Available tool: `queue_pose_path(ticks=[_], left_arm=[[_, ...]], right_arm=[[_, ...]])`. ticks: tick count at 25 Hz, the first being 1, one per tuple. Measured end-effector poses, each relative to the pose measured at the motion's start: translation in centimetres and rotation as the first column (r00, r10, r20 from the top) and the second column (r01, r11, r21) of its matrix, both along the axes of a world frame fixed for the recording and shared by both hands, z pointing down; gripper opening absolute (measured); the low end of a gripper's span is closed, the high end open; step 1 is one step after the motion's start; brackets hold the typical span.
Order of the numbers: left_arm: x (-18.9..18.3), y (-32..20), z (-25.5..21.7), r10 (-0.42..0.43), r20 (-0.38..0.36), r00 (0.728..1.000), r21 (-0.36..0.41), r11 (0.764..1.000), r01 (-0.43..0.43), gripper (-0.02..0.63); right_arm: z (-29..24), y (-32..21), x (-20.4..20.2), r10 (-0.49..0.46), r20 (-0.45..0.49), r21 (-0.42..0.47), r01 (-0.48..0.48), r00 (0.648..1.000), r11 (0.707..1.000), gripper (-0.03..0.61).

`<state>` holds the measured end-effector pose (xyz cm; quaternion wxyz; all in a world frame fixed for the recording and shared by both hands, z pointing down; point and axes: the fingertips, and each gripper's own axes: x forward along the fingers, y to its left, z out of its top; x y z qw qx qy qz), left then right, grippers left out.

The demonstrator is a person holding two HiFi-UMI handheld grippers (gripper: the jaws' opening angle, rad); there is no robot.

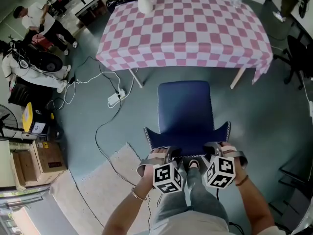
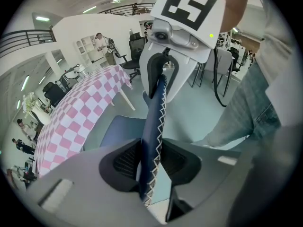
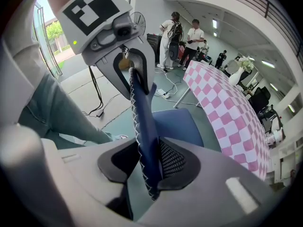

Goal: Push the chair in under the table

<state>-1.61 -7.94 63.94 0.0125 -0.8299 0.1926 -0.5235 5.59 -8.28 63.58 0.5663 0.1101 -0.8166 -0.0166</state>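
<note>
A blue chair (image 1: 186, 109) stands on the floor a little short of the table (image 1: 186, 28), which has a pink and white checked cloth; the seat faces the table. My two grippers sit side by side on the top edge of the chair's backrest (image 1: 188, 145). The left gripper (image 1: 168, 154) has the stitched blue backrest edge (image 2: 156, 108) between its pads, which press on it (image 2: 151, 160). The right gripper (image 1: 211, 152) is likewise shut on the backrest edge (image 3: 139, 108), with both pads against the padding (image 3: 147, 162). The person's legs are just behind the chair.
A white vase (image 1: 144, 1) stands on the table's far left. A power strip (image 1: 113, 99) and cables lie on the floor left of the chair, with a floor mat (image 1: 105, 180) beside the person. Cardboard boxes (image 1: 41, 160) and people (image 1: 36, 13) are at the left, an office chair (image 1: 298, 58) at the right.
</note>
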Motion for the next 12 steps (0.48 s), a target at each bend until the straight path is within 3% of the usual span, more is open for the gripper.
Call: queue_pose_path(ticks=[12], left_arm=[[-0.4,-4.2,0.2,-0.02,0.0,1.0,0.036,0.999,0.02,0.114]], right_arm=[[0.2,-4.1,-0.3,0.009,-0.01,0.01,-0.009,1.0,1.0,0.12]])
